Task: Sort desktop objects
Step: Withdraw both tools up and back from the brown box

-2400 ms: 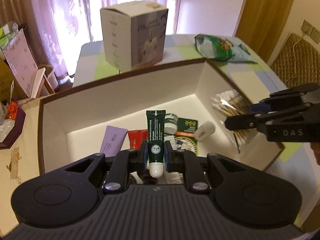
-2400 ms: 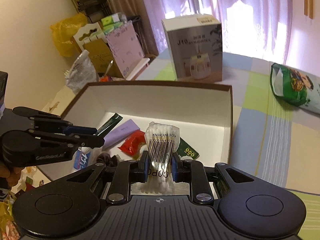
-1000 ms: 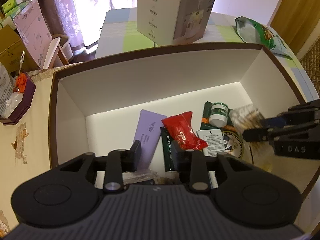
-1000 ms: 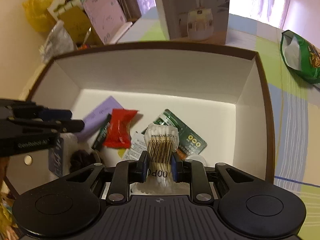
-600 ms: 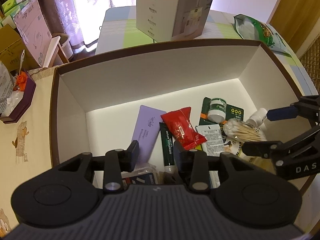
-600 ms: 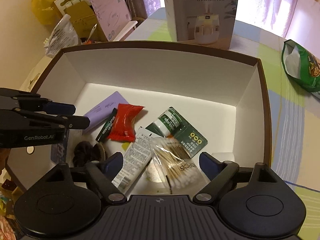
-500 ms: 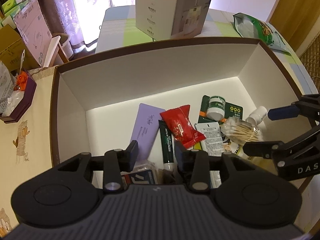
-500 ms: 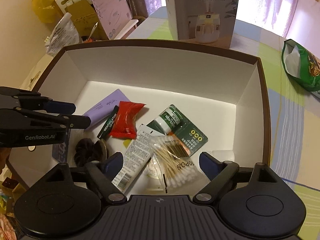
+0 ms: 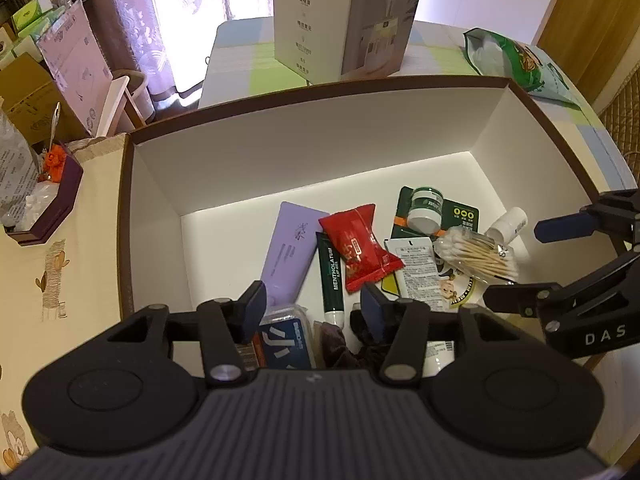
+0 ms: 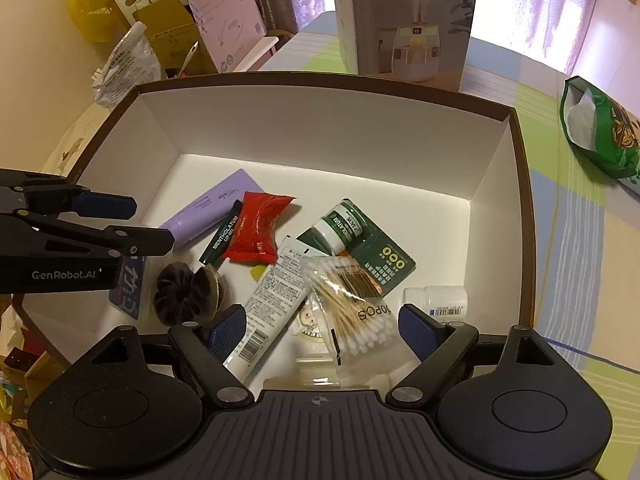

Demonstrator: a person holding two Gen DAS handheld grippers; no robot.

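A brown-rimmed white box point(image 9: 304, 148) point(image 10: 320, 120) holds several small items. A bag of cotton swabs point(image 10: 352, 304) point(image 9: 476, 254) lies at its near right, on a white tube point(image 10: 276, 300). A dark green Mentholatum tube point(image 9: 331, 280) point(image 10: 223, 237) lies beside a red packet point(image 9: 358, 250) point(image 10: 256, 228) and a purple pouch point(image 9: 290, 248). My left gripper point(image 9: 312, 306) is open and empty above the box's near edge. My right gripper point(image 10: 320, 326) is open and empty just above the swabs.
A humidifier carton point(image 10: 408, 20) stands behind the box. A green snack bag point(image 10: 600, 136) lies at the right on the checked cloth. Cartons and bags point(image 10: 160, 32) crowd the left. A green jar on its card point(image 10: 352, 236), a dark hair tie point(image 10: 180, 298) and a small white bottle point(image 10: 436, 300) also lie inside.
Both grippers opened: the left dropped the green tube, the right dropped the swab bag, both now lying in the box. Both have since drawn back slightly.
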